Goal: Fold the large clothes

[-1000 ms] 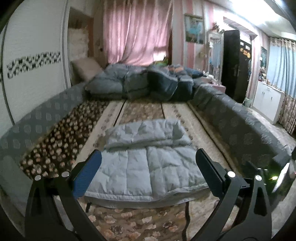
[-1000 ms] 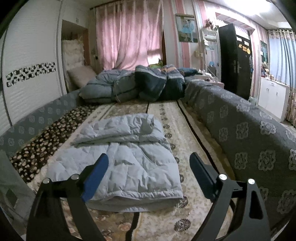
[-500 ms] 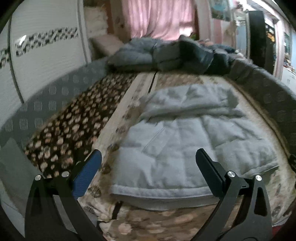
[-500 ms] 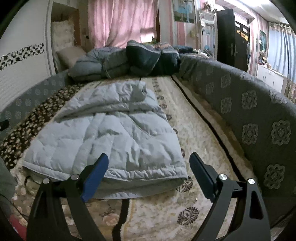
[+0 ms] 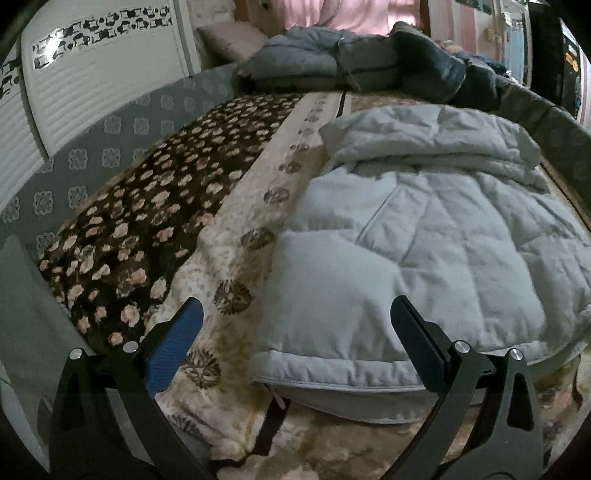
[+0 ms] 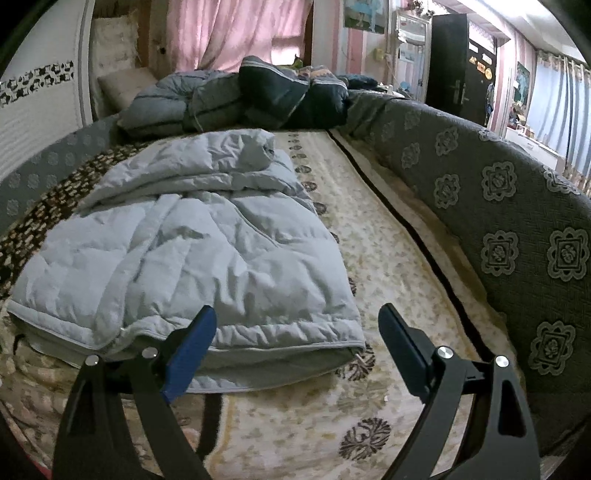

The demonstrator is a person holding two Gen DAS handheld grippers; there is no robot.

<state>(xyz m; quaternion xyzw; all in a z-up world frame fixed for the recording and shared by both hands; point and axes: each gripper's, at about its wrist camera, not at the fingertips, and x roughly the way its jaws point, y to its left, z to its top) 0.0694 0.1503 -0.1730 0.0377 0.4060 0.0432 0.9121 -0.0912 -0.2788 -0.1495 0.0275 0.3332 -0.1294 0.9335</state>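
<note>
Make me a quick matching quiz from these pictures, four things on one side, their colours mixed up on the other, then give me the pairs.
Things:
1. puffy jacket
2. curtain
3. door
4. left claw pad

Colours:
A. blue
B. pink
C. pale grey
D. black

Pairs: 1-C, 2-B, 3-D, 4-A

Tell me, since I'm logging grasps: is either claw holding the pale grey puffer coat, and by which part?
Nothing is held. The left claw and right claw both stand open near the hem of the pale grey puffer coat, not gripping it.
</note>
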